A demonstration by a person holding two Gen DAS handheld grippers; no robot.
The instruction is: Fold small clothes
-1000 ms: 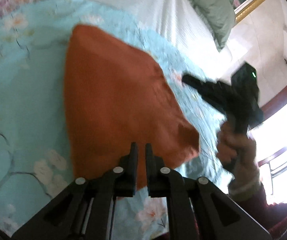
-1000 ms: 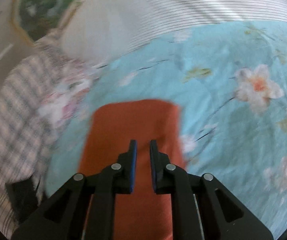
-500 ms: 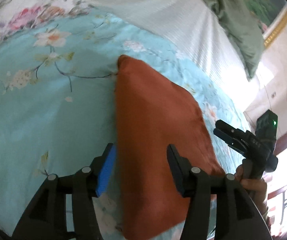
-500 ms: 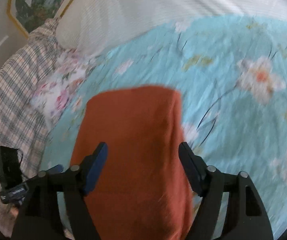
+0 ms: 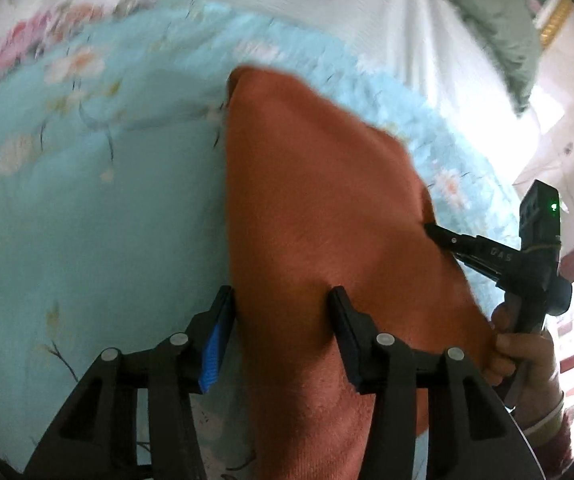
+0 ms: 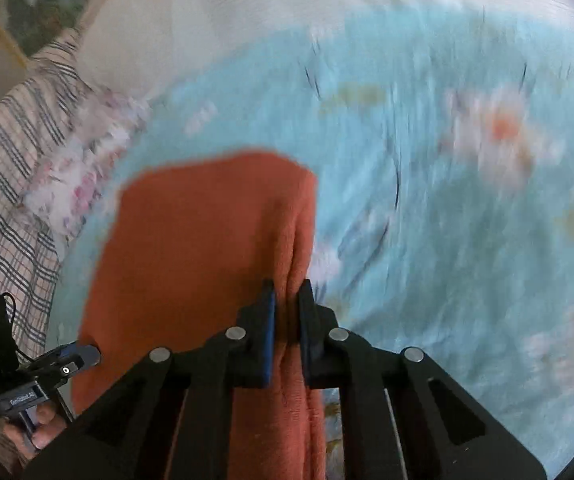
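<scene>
1. A rust-orange folded cloth [image 5: 327,216] lies on a light blue floral bedsheet [image 5: 87,208].
2. The left gripper [image 5: 281,320] straddles the cloth's near left edge, jaws spread.
3. The right gripper [image 6: 287,308] pinches the cloth's right edge.
4. A white striped pillow [image 6: 287,8] lies beyond the sheet.
5. A plaid blanket [image 6: 11,168] sits far left in the right wrist view.
</scene>
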